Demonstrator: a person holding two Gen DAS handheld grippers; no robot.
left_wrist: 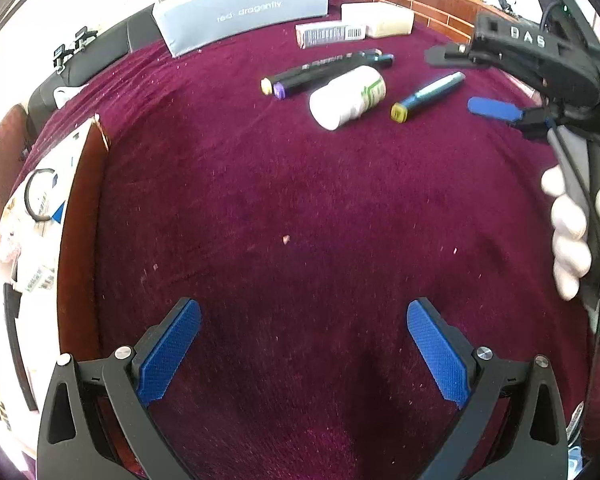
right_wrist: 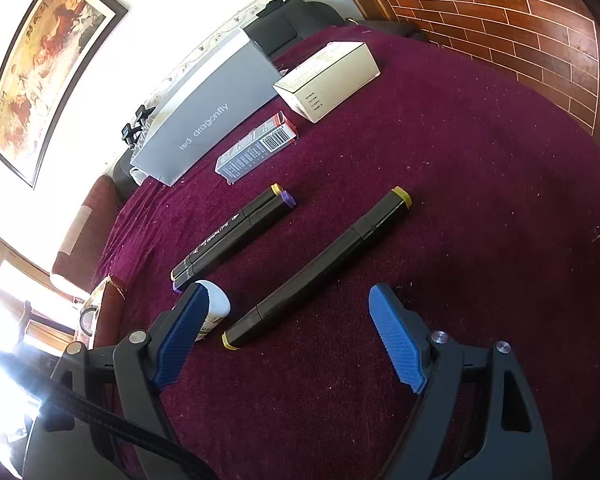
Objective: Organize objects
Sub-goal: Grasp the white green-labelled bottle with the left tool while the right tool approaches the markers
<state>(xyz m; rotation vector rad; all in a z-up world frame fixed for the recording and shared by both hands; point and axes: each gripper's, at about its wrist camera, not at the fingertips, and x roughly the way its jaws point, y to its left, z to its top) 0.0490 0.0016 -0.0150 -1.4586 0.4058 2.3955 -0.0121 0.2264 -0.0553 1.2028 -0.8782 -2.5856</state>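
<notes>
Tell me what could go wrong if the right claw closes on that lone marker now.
1. The right claw is open, and the yellow-capped marker lies skewed between its fingers; closing may roll it away.
2. The white bottle lies on its side beside the left finger; a nudge could send it rolling into the paired markers.

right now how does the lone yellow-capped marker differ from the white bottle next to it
The marker is long, thin and black, with yellow caps at both ends; the white bottle is short, fat and white, with a green-printed label. The marker lies clear in the right wrist view; the bottle is half hidden there behind a gripper finger. Both lie on their sides on the maroon cloth.
</notes>
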